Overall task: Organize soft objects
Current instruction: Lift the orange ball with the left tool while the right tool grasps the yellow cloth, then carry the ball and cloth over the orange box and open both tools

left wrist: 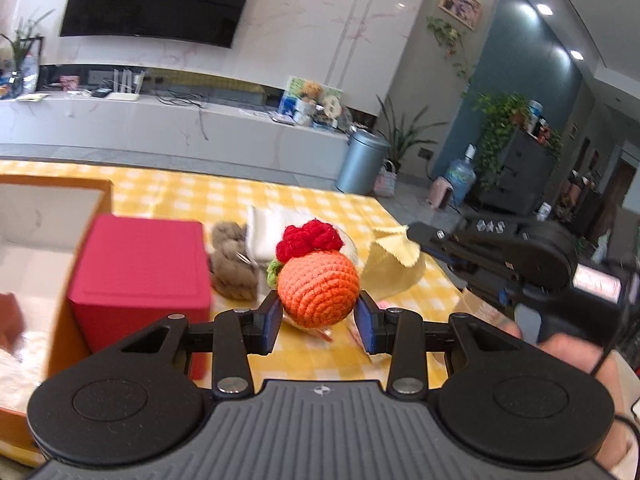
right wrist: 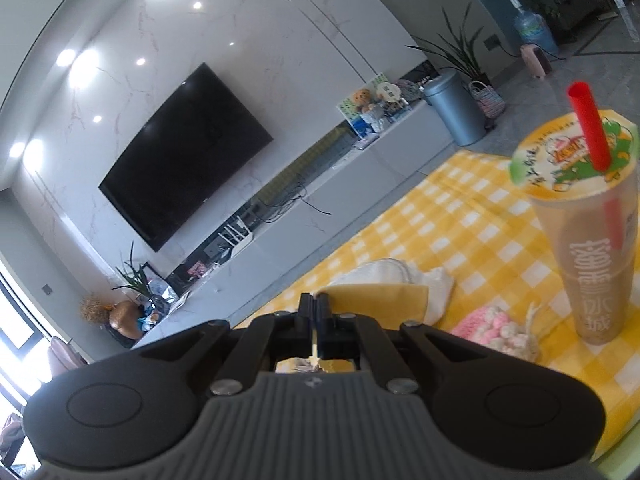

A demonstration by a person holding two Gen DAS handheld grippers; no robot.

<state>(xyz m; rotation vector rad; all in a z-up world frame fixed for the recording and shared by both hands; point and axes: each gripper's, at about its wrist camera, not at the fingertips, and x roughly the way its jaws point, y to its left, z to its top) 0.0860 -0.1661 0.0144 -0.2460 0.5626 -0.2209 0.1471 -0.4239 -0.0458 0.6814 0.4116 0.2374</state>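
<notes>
Left gripper (left wrist: 318,320) up close has its blue pads clamped on an orange crochet ball (left wrist: 317,290) with a red knit top, lifted over the yellow checked tablecloth (left wrist: 168,194). Right gripper (right wrist: 316,312) is pinched tight on a pale yellow cloth (right wrist: 380,300). Red box (left wrist: 140,268) sits, I think, inside the orange tray (left wrist: 104,200).

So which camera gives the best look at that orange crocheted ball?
The left wrist view: the orange crocheted ball sits sharp and central, gripped between the left tool's pads. The right wrist view doesn't show it at all.
</notes>
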